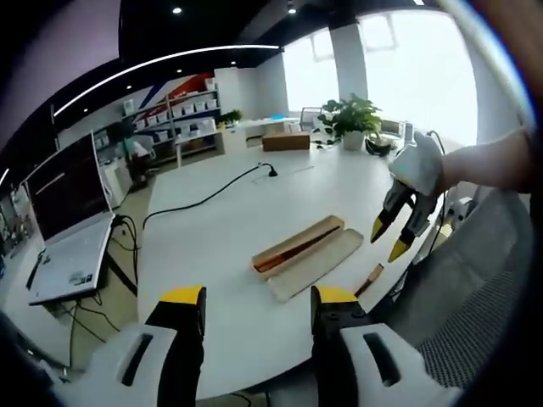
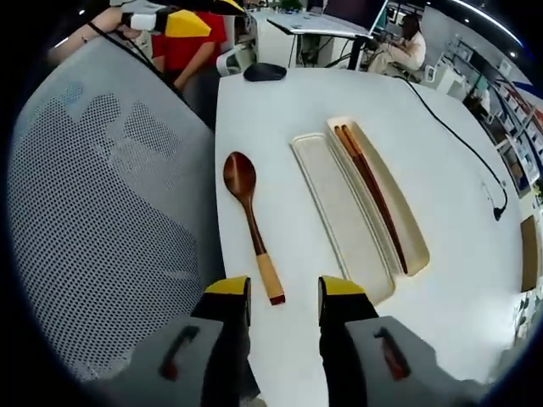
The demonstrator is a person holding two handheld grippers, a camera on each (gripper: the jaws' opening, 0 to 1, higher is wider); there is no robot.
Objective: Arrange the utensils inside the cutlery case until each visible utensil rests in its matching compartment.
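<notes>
A pale cutlery case (image 1: 318, 264) lies open on the white table (image 1: 221, 246), with dark chopsticks (image 1: 295, 246) in its far half. In the right gripper view the chopsticks (image 2: 373, 191) rest in the right tray of the case (image 2: 416, 237), and the left tray (image 2: 339, 212) is bare. A wooden spoon (image 2: 250, 220) lies on the table left of the case, by the table edge; it is the spoon (image 1: 370, 278). My right gripper (image 2: 284, 292) is open, the spoon's handle end showing between its jaws. My left gripper (image 1: 259, 298) is open and holds nothing. The right gripper (image 1: 392, 236) hovers past the case.
A grey mesh chair back (image 2: 110, 195) stands against the table edge beside the spoon. A black cable (image 1: 212, 195) crosses the table; a laptop (image 1: 68, 220) sits on a side stand. A mouse (image 2: 265, 72), a cardboard box (image 1: 286, 140) and a plant (image 1: 352, 119) sit farther off.
</notes>
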